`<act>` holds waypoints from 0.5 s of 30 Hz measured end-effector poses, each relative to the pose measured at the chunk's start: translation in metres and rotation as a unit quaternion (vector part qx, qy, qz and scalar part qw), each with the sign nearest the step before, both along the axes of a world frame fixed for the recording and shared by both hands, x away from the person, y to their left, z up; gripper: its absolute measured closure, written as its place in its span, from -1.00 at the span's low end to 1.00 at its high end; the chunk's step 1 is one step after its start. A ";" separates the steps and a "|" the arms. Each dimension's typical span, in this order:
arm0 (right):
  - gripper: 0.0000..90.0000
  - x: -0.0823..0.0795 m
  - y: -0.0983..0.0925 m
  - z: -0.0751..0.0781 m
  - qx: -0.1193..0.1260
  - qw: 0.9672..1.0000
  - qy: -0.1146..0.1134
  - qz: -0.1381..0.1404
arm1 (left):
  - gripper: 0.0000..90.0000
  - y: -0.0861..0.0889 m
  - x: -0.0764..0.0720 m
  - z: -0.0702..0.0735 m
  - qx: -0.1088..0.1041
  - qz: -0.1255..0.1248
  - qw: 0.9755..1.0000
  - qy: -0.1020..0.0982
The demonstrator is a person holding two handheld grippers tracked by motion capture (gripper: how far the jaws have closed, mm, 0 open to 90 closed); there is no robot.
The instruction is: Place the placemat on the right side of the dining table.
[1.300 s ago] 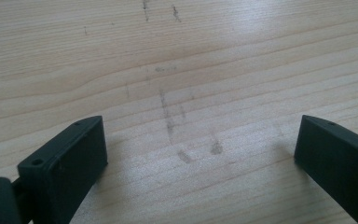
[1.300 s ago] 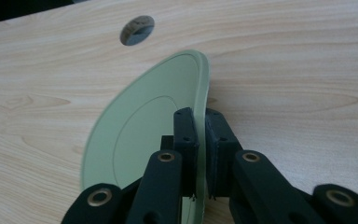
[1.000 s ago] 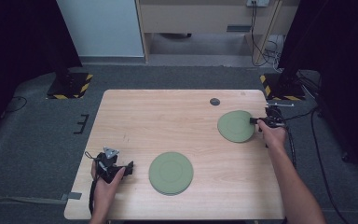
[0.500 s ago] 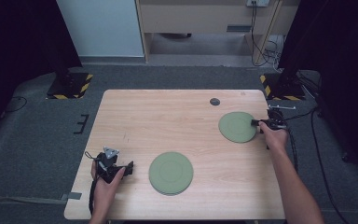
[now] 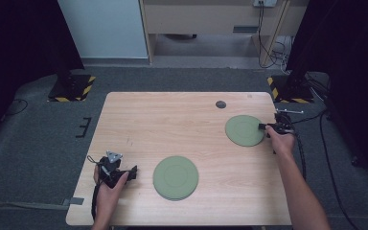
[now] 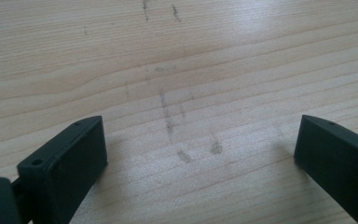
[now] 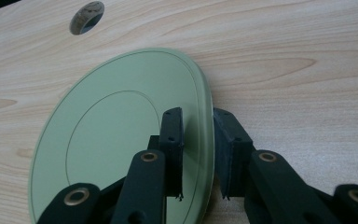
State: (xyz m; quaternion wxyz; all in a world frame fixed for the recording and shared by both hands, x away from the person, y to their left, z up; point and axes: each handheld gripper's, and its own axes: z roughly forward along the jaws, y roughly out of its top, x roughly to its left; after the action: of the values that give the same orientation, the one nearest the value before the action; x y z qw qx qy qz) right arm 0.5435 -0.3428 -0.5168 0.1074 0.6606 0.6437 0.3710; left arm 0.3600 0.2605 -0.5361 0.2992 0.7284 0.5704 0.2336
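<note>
Two green plates lie on the wooden table [image 5: 172, 120], which is the largest item in the high view and rests on a grey carpeted floor [image 5: 38, 143].

Far plate [image 5: 244, 130]: located at the right side of the table, near its right edge and below the round cable hole [image 5: 221, 104]. In the right gripper view this plate [image 7: 112, 135] appears pale green with a raised rim and an inner ring line, and the cable hole [image 7: 86, 17] sits beyond it.

Near plate [image 5: 175, 177]: located toward the front edge of the table, centre-left, well apart from the far plate. It lies flat, with nothing touching it.

Right gripper [image 5: 264, 127]: held in the person's right hand at the right edge of the far plate. In the right gripper view the right gripper [image 7: 196, 140] straddles the plate rim, one jaw over the plate face and one outside the rim. The jaws have just been opening; a narrow gap shows between each pad and the rim, so the plate is between the jaws but not clamped.

Left gripper [image 5: 130, 173]: held in the person's left hand at the front left of the table, just beside the near plate but apart from it. In the left gripper view the jaws stand wide apart over bare, scuffed wood, holding nothing.
</note>
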 end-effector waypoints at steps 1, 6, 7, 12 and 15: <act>0.66 0.000 0.000 0.000 -0.002 1.000 -0.001 -0.001 | -0.96 0.000 0.000 0.000 0.000 0.000 1.000 0.000; 0.61 0.002 0.001 -0.002 -0.009 1.000 -0.001 -0.005 | -0.96 0.000 0.000 0.000 0.000 0.000 1.000 0.000; 0.60 0.003 0.001 -0.002 -0.015 1.000 0.000 -0.004 | -0.96 0.000 0.000 0.000 0.000 0.000 1.000 0.000; 0.53 0.003 0.003 -0.004 -0.037 0.999 -0.002 0.001 | -0.96 0.000 0.000 0.000 0.000 0.000 1.000 0.000; 0.53 0.003 0.003 -0.005 -0.047 0.999 0.000 0.002 | -0.96 0.000 0.000 0.000 0.000 0.000 1.000 0.000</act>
State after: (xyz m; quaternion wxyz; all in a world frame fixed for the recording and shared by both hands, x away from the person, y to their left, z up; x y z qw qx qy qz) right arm 0.5467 -0.3402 -0.5222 0.1376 0.6533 0.6617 0.3411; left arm 0.3600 0.2604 -0.5361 0.2989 0.7286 0.5703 0.2336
